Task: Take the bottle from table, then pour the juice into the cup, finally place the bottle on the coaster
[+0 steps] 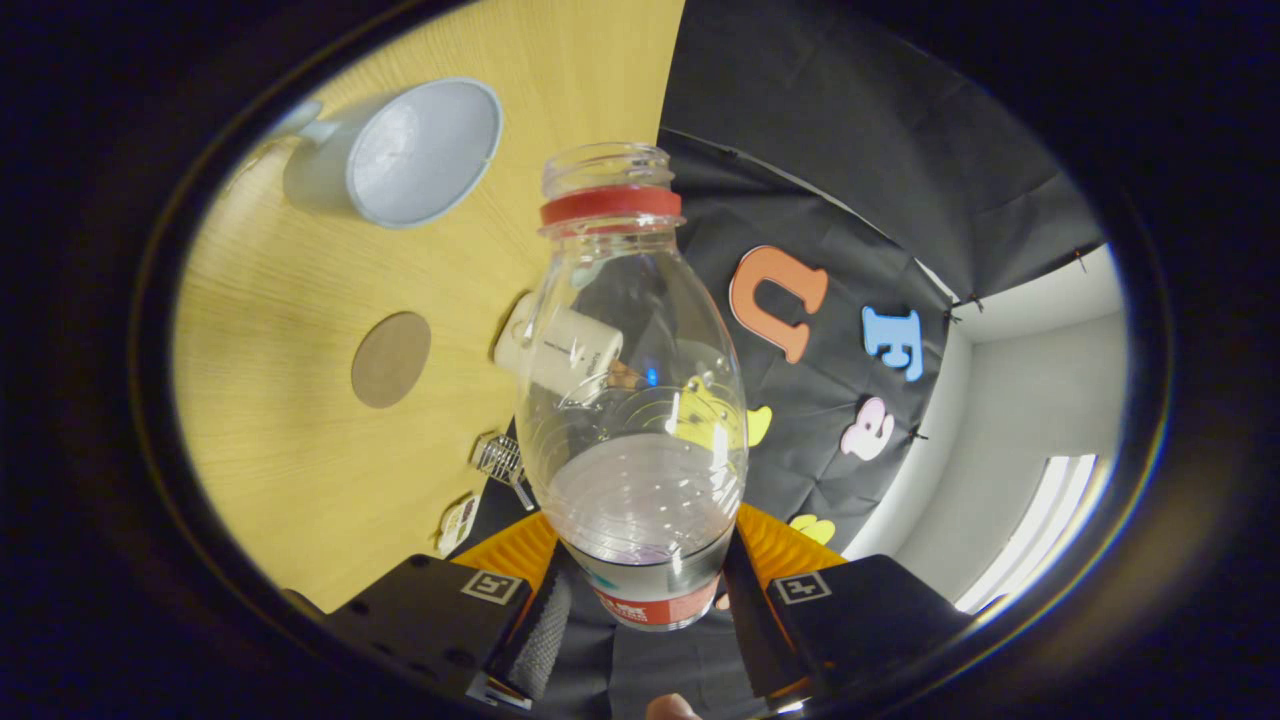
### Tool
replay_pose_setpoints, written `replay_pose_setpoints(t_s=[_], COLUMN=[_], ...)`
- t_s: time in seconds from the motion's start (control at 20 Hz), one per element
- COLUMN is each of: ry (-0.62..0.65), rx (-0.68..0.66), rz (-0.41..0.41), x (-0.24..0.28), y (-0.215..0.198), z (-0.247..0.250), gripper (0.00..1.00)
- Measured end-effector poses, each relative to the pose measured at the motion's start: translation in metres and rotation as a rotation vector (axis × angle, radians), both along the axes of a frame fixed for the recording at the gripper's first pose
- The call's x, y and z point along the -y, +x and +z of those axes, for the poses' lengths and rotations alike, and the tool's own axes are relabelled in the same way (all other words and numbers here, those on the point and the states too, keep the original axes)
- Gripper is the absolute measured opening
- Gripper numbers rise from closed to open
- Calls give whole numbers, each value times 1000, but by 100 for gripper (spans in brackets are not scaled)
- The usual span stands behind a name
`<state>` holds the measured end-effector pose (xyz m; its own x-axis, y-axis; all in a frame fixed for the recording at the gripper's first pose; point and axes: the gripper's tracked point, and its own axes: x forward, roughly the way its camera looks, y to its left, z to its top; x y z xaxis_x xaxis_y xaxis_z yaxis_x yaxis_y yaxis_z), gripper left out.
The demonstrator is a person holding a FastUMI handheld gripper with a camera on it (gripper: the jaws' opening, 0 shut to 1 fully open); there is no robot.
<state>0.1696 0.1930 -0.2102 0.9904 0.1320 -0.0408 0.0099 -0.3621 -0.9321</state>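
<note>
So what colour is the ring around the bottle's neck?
Red, on the clear bottle the gripper holds; the gripper view shows it best.

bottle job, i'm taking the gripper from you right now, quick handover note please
Gripper: shut on the bottle, both fingers pressing its lower body; bottle lifted off the table, uncapped, tilted with its mouth toward the cup.
Cup: on the table beyond the bottle's mouth; whether juice is in it, cannot tell.
Coaster: bare, on the table beside the bottle.
Done: pickup.
Left: finish the pour if needed, then stand the bottle on the coaster.
</note>
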Motion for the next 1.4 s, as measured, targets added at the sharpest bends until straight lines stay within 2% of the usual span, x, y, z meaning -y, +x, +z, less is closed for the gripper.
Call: replay_pose_setpoints(t_s=[0.5, 0.75, 1.1, 1.4], ry=[63, 189, 513, 894], rx=[-11, -64, -214, -381], rz=[-7, -40, -102, -144], x=[1, 7, 15, 23], y=[2, 2, -7, -18], z=[-2, -7, -22, -30], gripper=[77, 77, 77, 77])
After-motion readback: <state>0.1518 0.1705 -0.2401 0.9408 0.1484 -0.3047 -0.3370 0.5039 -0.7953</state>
